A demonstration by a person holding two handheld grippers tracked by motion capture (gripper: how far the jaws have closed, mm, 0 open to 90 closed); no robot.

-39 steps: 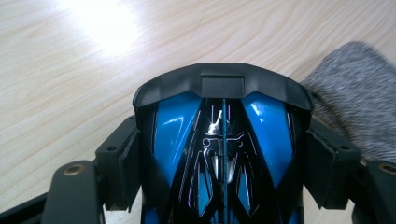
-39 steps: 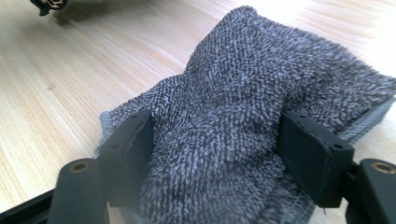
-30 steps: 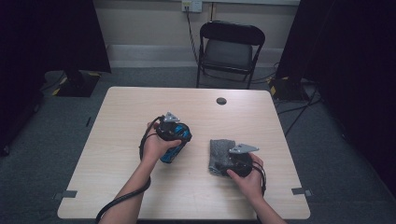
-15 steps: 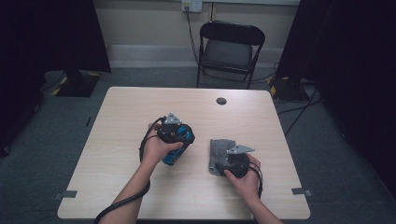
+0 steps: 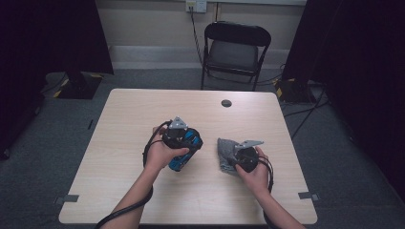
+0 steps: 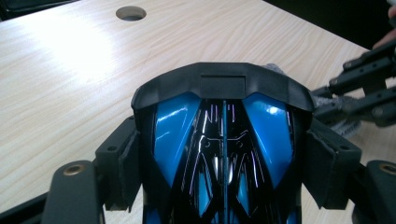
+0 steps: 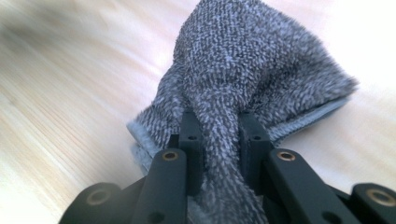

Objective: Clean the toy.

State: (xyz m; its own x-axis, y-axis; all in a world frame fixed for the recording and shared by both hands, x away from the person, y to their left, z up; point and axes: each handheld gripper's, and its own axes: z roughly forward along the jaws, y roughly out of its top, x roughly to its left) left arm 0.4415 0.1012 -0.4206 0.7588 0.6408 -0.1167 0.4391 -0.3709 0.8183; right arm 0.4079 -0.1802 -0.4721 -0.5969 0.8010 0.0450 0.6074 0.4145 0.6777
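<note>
The right tool [image 7: 218, 140] has just been closing, and a ridge of the grey cloth [image 7: 252, 60] now sits pinched between its jaws. In the picture from a second ago that tool already sat at the cloth's near edge on the bench [image 5: 119, 138]; now the fold is gathered up into a peak, so the cloth looks ready to be lifted or dragged. From above, the right tool [image 5: 237, 155] rests at the near right part of the bench, the cloth [image 5: 223, 147] spread just beyond it and touching the wood.

The left tool [image 6: 224, 154] is clamped wide on a glossy blue-and-black object [image 6: 224, 135], a pad pressing each flank. What it is I cannot say for sure; it may be a toy car body or a helmet-like shell. From above, the left tool [image 5: 184, 143] holds it near the bench's middle, just left of the cloth and apart from it, seemingly raised slightly off the wood.

With both things gripped, the next step is probably bringing cloth and object together, perhaps for wiping.
</note>
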